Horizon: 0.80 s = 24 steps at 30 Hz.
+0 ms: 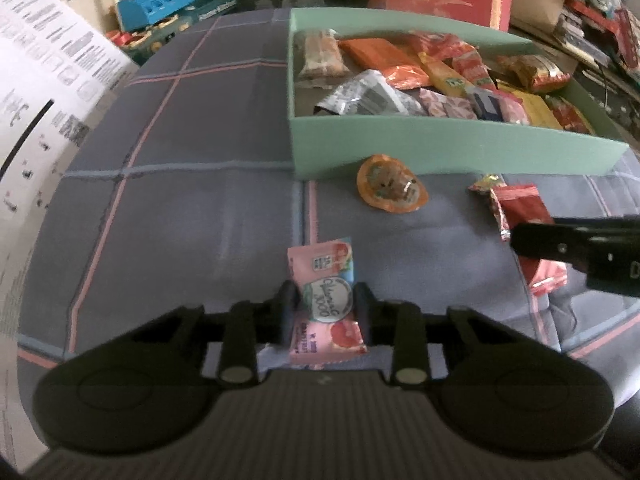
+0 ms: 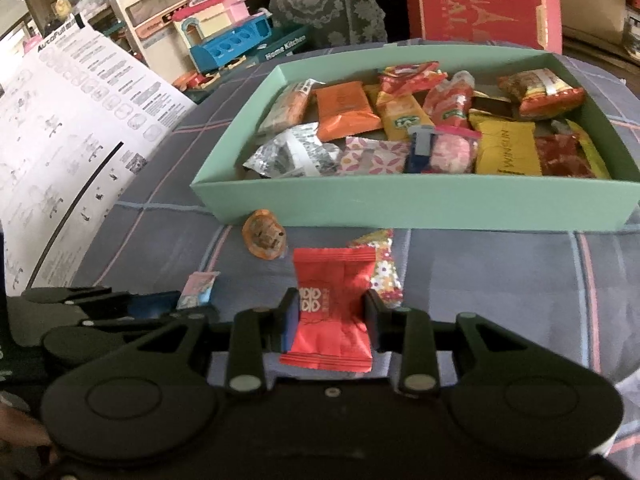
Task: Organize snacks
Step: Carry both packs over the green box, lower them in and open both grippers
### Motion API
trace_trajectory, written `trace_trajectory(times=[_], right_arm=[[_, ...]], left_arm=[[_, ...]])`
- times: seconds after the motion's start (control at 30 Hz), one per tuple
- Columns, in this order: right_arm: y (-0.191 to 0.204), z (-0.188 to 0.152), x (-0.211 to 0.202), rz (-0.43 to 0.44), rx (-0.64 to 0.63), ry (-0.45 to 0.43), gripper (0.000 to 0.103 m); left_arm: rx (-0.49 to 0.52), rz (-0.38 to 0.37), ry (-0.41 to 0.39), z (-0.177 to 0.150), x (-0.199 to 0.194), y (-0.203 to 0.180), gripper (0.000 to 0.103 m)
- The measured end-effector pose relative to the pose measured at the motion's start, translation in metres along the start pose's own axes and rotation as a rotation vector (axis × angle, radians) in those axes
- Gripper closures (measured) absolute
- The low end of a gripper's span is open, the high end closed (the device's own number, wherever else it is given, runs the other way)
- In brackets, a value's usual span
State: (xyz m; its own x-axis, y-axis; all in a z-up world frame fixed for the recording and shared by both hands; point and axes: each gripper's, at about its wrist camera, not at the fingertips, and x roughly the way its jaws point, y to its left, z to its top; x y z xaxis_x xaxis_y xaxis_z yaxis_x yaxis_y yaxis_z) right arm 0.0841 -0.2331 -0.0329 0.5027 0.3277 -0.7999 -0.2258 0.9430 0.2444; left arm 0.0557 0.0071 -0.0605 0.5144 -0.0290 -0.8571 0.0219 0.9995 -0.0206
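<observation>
The left gripper (image 1: 325, 306) is pinching a pink grapefruit candy packet (image 1: 326, 304) above the plaid cloth (image 1: 180, 208). The right gripper (image 2: 332, 314) is gripping a red snack packet (image 2: 332, 304), with the green box (image 2: 400, 200) of snacks lying just beyond.

Both grippers (image 1: 325, 308) (image 2: 332, 312) black plastic, silver pivot screws.

We see a pink sachet (image 1: 326, 300) with a round white label and grapefruit print, lengthwise between the left pads; a red packet (image 2: 332, 312) with a crimped top edge, likewise pinched on the right; an orange round snack (image 1: 390, 189) lies just before the green box (image 2: 400, 202), which is crowded with mixed wrappers; a floral-print packet (image 2: 386, 270) lies beside the red one.
</observation>
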Motion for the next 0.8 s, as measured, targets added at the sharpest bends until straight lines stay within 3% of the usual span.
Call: trace_trajectory(times=[0.23,0.53,0.8], right_arm=[[0.002,0.018,-0.020,0.025,-0.001,-0.064,0.070],[-0.003,0.083,-0.023,0.041,0.023,-0.142,0.070],[-0.006,0.124,0.011,0.045,0.041,-0.124,0.070]], left_arm=[[-0.056,-0.032,-0.097,0.021,-0.033,0.021,0.074],[-0.056,-0.079,-0.228,0.092,-0.052,0.018,0.073],[-0.026,-0.091,-0.203,0.126,-0.019,0.003,0.073]])
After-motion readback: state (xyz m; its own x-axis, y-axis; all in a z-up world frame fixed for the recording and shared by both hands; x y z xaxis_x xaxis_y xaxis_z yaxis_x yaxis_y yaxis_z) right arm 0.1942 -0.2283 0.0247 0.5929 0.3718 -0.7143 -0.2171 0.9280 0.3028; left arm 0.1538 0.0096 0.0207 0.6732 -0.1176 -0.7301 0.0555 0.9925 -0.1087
